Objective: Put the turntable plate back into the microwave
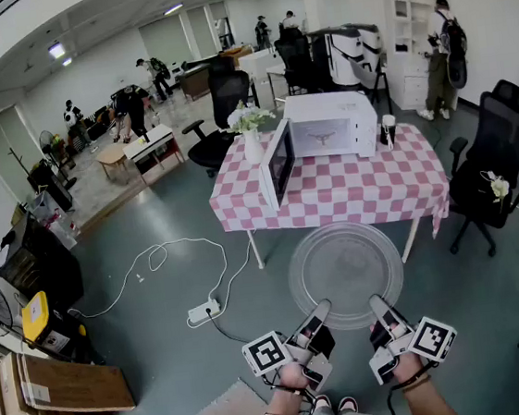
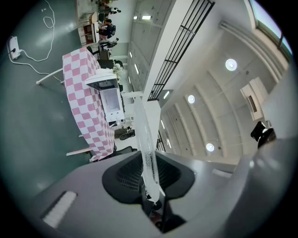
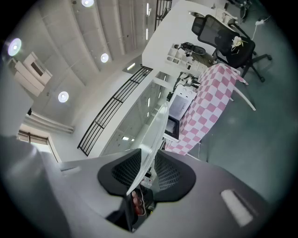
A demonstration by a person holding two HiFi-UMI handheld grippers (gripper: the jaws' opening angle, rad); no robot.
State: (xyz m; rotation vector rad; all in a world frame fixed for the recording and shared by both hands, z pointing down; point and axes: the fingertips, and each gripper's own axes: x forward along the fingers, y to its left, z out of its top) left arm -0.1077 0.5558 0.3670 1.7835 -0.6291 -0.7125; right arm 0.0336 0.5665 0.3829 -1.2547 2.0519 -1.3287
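Grey office floor below. Round clear glass turntable plate (image 1: pixel 346 274) held level in mid-air, short of pink-checked counter's (image 1: pixel 351 191) near edge, rim pinched by left tool (image 1: pixel 318 311) and right tool (image 1: pixel 379 305). Probably stiff, heavy, slick, breakable; best gripped at rim. White microwave (image 1: pixel 329 126) open at counter's far edge.

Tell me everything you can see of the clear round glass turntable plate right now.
A flat, transparent disc with a raised rim and faint concentric rings, the clear round glass turntable plate hangs roughly level above the grey floor, short of the pink-checked table. The left gripper and right gripper each clamp its near edge between their jaws; nothing else touches it.
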